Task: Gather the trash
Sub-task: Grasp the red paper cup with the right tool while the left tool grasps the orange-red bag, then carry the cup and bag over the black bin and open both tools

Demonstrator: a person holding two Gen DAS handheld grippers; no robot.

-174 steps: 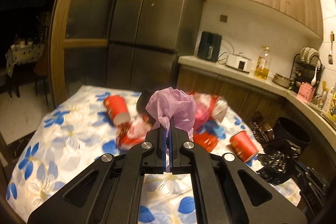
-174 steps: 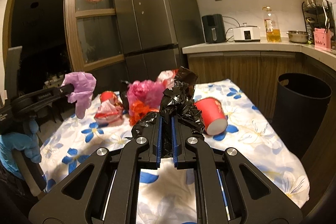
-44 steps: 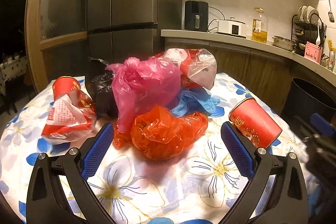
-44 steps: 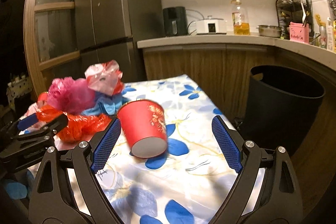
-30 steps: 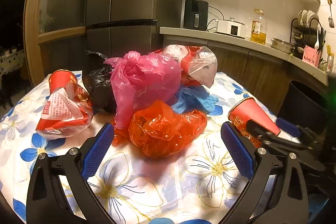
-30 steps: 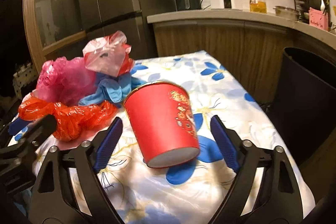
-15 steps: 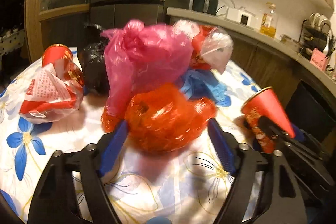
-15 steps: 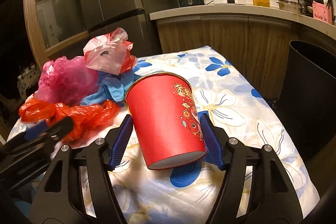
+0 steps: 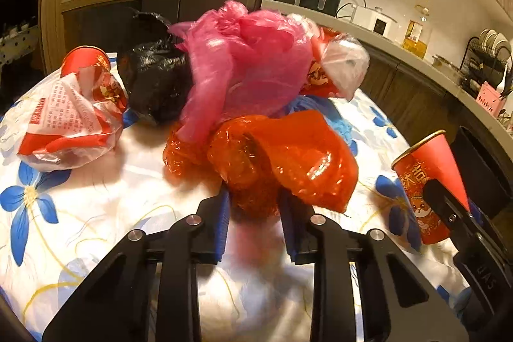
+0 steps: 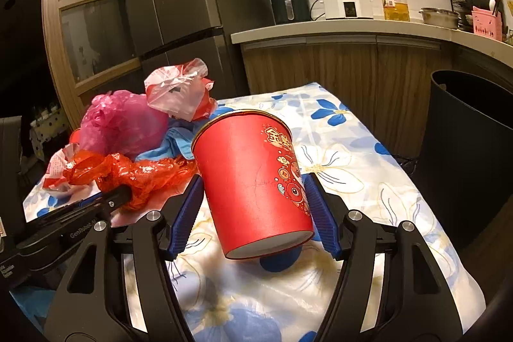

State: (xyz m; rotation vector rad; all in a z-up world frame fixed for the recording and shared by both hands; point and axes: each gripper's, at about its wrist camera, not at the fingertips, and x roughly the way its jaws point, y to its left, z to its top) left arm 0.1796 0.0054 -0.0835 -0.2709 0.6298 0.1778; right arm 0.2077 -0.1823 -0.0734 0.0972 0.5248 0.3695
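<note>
A crumpled orange-red plastic bag point(image 9: 288, 156) lies at the front of a trash pile on the flowered tablecloth point(image 9: 80, 213). My left gripper point(image 9: 255, 201) is closing on the bag's lower lobe, and both blue pads touch it. In the right wrist view, that left gripper point(image 10: 109, 197) shows at the left, against the same bag point(image 10: 138, 172). A red paper cup point(image 10: 253, 178) lies tilted with its base toward the camera. My right gripper point(image 10: 253, 181) holds the cup by both sides. The left wrist view shows the cup point(image 9: 423, 175) at the right.
Behind the orange bag sit a pink bag point(image 9: 250, 63), a black bag point(image 9: 150, 76), a white-and-red bag point(image 9: 64, 120), a second red cup point(image 9: 83, 56), a clear-and-red bag point(image 9: 340, 66) and a blue glove point(image 9: 320, 108). A black bin point(image 10: 465, 149) stands right of the table, below the counter point(image 10: 352, 31).
The left jaws went from wide to narrow around the orange-red bag as the gripper came closer and lower. The right jaws closed in onto the red cup.
</note>
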